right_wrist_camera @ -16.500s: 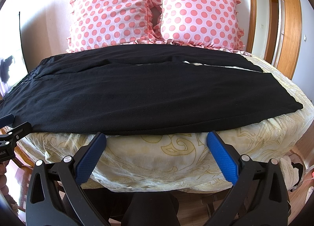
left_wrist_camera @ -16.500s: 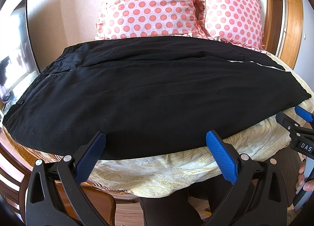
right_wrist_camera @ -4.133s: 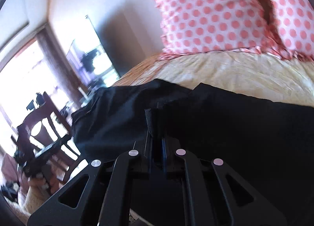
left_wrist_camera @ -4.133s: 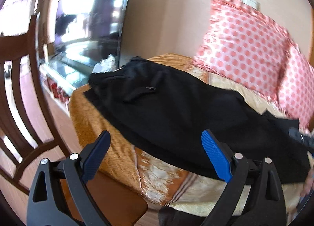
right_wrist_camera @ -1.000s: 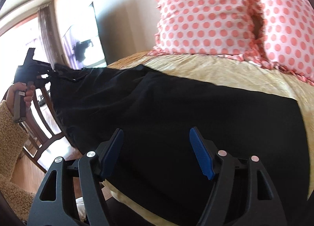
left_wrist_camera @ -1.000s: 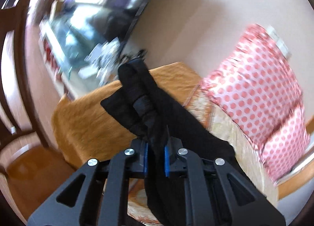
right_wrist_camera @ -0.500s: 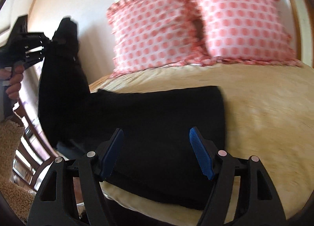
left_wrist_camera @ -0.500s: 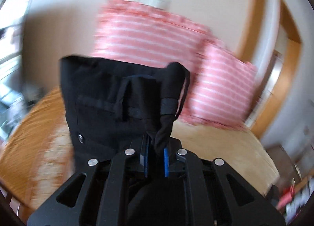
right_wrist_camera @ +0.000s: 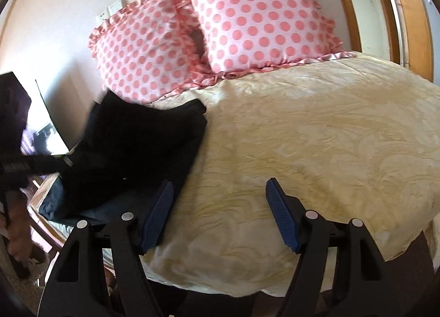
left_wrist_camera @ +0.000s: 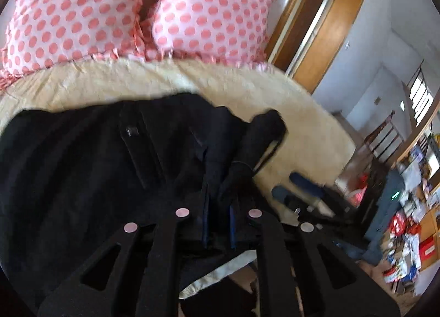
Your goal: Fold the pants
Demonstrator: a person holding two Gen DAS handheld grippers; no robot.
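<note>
My left gripper [left_wrist_camera: 218,223] is clamped on the pants [right_wrist_camera: 143,146], bunched at the bed's [right_wrist_camera: 316,138] left edge. Right gripper [right_wrist_camera: 220,215] hangs apart, pants just off its left finger, so it's close enough to help.

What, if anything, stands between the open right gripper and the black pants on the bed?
Nothing visible does. The right gripper hangs open over the cream bedspread, and the black pants lie just to its left with only bare bedspread between. The left gripper is shut on the pants' waistband end.
</note>
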